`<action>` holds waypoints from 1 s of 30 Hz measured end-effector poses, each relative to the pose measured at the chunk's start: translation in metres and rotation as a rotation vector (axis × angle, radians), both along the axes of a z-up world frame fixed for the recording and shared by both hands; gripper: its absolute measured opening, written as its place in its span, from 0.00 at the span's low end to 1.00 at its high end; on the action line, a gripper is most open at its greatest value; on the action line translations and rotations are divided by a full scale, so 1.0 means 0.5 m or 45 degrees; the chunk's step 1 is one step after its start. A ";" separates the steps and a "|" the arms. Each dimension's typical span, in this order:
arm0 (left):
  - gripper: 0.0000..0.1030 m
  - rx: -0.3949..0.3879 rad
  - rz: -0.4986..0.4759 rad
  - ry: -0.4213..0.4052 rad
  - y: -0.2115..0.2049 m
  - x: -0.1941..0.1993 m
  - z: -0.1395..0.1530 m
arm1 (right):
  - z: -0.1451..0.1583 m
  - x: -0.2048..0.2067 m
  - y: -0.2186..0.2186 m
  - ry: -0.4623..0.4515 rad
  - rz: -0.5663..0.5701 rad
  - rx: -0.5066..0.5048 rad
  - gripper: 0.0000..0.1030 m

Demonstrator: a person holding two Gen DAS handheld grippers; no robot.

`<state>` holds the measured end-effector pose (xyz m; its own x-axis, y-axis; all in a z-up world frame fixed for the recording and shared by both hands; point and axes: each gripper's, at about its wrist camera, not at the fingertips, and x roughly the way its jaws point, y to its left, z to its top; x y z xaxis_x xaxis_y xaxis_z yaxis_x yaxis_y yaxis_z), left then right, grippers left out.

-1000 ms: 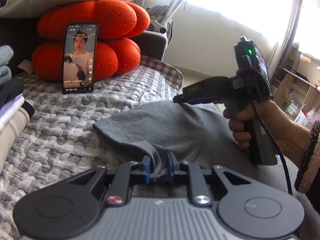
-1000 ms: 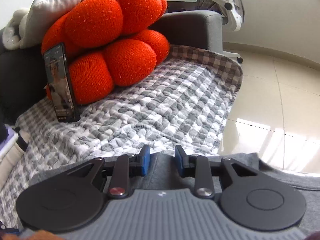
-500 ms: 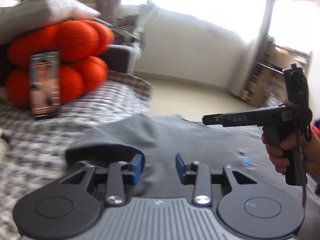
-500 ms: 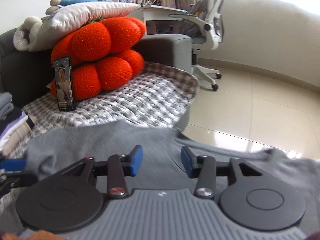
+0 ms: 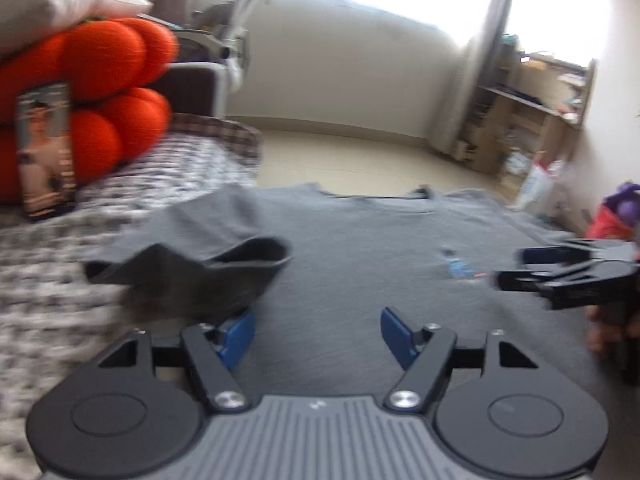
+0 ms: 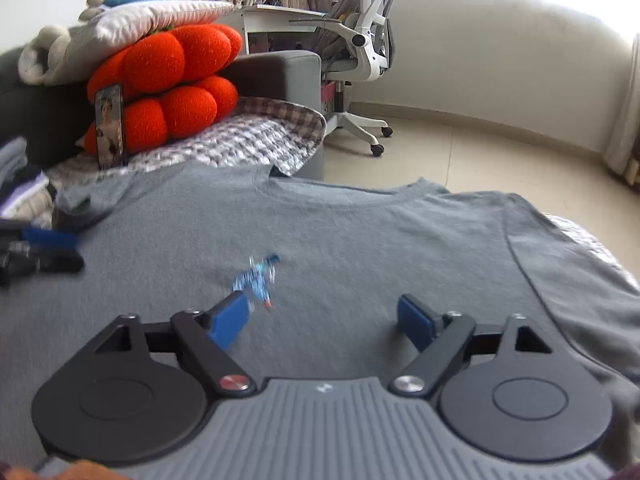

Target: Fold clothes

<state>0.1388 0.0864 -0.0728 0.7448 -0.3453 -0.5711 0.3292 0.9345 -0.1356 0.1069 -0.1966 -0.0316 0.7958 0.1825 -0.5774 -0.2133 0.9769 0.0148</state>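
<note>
Left wrist view, nearest: the left gripper (image 5: 316, 334) stands with its blue pads wide apart and still opening; nothing is clamped between them, whereas a second ago they were pinched on a fold of grey cloth. Just beyond its left pad, at about 10 o'clock, the released sleeve (image 5: 224, 272) lies crumpled and upturned on the grey T-shirt (image 5: 360, 248). At 3 o'clock the right gripper (image 5: 516, 268) shows from the side, jaws parted, with a hand (image 5: 612, 332) blurred beneath it; earlier it stood higher and nearer the middle of this view.

Right wrist view, nearest: the right gripper (image 6: 320, 320) is likewise wide and opening, with only flat shirt beneath its pads and nothing gripped; a second ago they were nearly closed at the shirt's edge. The T-shirt (image 6: 360, 248) now lies spread flat, front up, a small blue print (image 6: 256, 276) at 11 o'clock of the pads and the neckline (image 6: 344, 196) at 12 o'clock. The left gripper (image 6: 44, 248) enters at 9 o'clock.

Farther: the checked blanket (image 6: 248, 140), a phone (image 6: 110, 126) propped upright against the orange cushion (image 6: 168, 88), and an office chair (image 6: 360, 52) at 12 o'clock.
</note>
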 end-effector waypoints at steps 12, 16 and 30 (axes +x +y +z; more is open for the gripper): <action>0.73 -0.465 0.537 0.161 0.283 -0.012 -0.002 | -0.023 -0.072 -0.009 -0.023 0.007 -0.094 0.93; 0.68 -0.588 0.571 0.196 0.281 0.024 -0.008 | -0.025 -0.074 -0.012 -0.029 0.008 -0.091 0.93; 0.18 -0.809 0.631 0.303 0.276 0.158 -0.068 | 0.070 -0.036 0.171 -0.166 0.390 0.016 0.87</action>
